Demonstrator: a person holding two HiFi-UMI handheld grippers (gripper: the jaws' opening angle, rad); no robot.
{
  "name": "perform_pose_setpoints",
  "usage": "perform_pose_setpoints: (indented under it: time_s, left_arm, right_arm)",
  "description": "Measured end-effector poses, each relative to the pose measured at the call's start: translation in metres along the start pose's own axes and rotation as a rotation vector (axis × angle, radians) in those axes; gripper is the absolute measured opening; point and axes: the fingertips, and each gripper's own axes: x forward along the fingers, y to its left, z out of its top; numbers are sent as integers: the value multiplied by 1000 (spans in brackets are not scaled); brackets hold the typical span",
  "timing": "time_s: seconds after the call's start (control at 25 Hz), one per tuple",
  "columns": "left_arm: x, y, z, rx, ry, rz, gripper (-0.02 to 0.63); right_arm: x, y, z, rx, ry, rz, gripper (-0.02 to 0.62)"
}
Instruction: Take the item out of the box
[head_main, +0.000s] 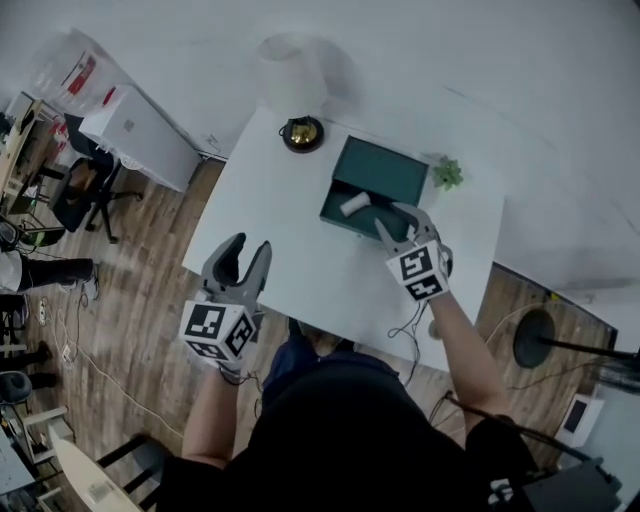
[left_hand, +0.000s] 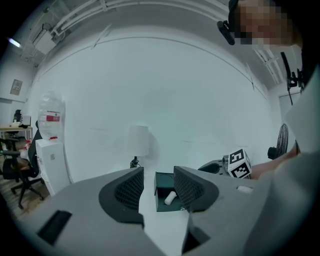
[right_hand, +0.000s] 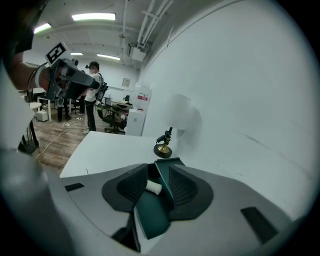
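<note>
A dark green box lies open on the white table, its lid tipped back. Inside it lies a small white cylindrical item. My right gripper hovers at the box's near right corner with its jaws apart; in the right gripper view the item and the box show between the jaws, untouched. My left gripper is open and empty over the table's near left part, well short of the box. The left gripper view shows the box and item beyond its jaws.
A lamp with a white shade and a brass base stands behind the box, a small green plant to the box's right. A white cabinet and an office chair stand left of the table, a round stand base right.
</note>
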Motion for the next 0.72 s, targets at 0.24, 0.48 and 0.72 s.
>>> perform_pose_setpoints:
  time_s: [0.24,0.48,0.72]
  left_arm:
    - [32,31,0,-2,23,-57,184]
    - [36,80,-21,-44,69,-36,183]
    - [25,122,-42,-98,118,28,181]
  right_arm:
    - [58,19,-18,-180,151,139,138]
    - [110,26,-52,-231,286,173,160]
    - [144,37,-84,-262,403,241,166]
